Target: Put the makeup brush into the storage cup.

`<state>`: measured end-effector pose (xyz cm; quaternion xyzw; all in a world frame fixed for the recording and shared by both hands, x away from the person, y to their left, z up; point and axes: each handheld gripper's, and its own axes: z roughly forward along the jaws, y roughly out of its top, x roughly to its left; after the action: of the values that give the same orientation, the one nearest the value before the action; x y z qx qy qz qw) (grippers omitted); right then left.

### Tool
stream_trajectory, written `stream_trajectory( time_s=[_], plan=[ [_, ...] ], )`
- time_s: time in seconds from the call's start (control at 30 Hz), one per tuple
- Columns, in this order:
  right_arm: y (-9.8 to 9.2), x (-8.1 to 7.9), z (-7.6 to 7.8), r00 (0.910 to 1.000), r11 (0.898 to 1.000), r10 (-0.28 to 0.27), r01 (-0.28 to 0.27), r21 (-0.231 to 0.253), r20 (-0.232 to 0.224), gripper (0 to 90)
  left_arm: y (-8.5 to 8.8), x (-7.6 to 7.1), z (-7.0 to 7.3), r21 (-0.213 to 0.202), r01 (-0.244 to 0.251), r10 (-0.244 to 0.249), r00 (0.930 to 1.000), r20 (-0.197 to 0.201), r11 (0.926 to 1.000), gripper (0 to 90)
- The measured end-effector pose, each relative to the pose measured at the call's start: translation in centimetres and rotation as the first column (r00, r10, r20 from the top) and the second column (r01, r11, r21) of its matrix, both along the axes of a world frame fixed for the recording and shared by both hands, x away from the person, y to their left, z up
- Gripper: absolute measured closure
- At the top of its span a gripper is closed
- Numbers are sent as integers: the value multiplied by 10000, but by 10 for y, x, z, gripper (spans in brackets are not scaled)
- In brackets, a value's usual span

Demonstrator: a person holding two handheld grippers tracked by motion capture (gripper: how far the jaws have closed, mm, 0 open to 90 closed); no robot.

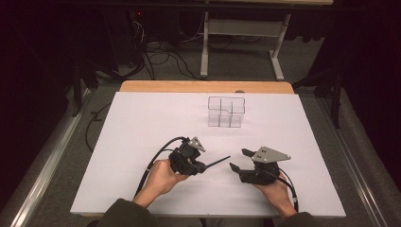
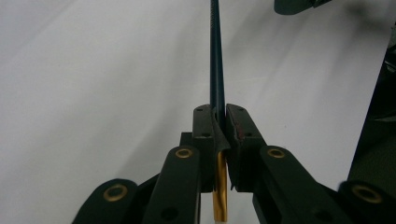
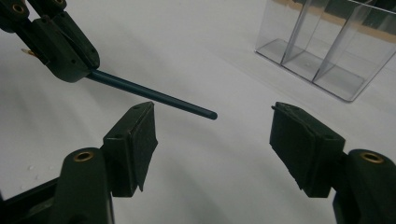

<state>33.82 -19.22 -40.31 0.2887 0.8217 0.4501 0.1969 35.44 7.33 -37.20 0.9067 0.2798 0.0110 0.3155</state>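
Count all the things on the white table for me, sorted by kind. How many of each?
Grippers: 2, the left gripper shut on the pencil, the right gripper open
Pencils: 1, a dark pencil with a gold band near its back end
Clear plastic boxes: 1, the divided organizer standing near the far edge
Total: 4

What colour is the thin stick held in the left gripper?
The stick is dark teal-blue with a gold end; the left gripper view shows both best.

clear glossy plastic organiser (image 1: 226, 112), matt white table sheet (image 1: 142, 123), wooden table edge (image 1: 189, 86)
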Motion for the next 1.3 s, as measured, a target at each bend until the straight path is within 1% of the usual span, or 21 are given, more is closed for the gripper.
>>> stream_trajectory(
  time_s=[0.23,0.33,0.67,0.7,0.77,1.0,1.07,1.1,1.2,1.27,1.3],
  plan=[
    [4,-1,1,9998,9997,186,-185,-186,53,334,-4,0,0,43,94,-94,10000,-2,9999,833],
    [8,-1,0,9995,9995,305,-305,-73,11,335,-5,-1,0,82,154,-154,9999,-7,9998,834],
    [20,-1,-2,9972,9963,747,-742,-425,104,335,-6,0,2,56,189,-189,9998,52,9998,834],
    [21,-1,-2,9974,9966,717,-715,-407,47,335,-7,0,2,53,149,-150,9999,61,9999,833],
    [24,-1,-3,9971,9964,749,-745,-394,94,335,-7,0,2,50,128,-128,9999,40,9999,834],
    [31,0,-4,9958,9944,895,-882,-581,208,336,-7,1,2,2,150,-150,9999,15,9999,833],
    [32,0,-4,9956,9942,904,-888,-601,242,336,-6,1,3,-21,146,-146,9999,75,9999,833],
    [33,0,-4,9953,9934,932,-911,-699,277,336,-6,1,4,-62,118,-118,9999,92,9999,833],
    [34,-1,-6,9962,9939,846,-829,-733,214,338,-6,1,5,-72,119,-118,9999,97,9999,833],
    [35,0,-6,9957,9927,892,-868,-835,246,338,-6,1,4,-65,134,-133,9999,101,9999,833],
    [35,0,-7,9958,9930,885,-864,-804,229,339,-7,1,4,-77,136,-135,9998,109,9999,833]
  ],
)
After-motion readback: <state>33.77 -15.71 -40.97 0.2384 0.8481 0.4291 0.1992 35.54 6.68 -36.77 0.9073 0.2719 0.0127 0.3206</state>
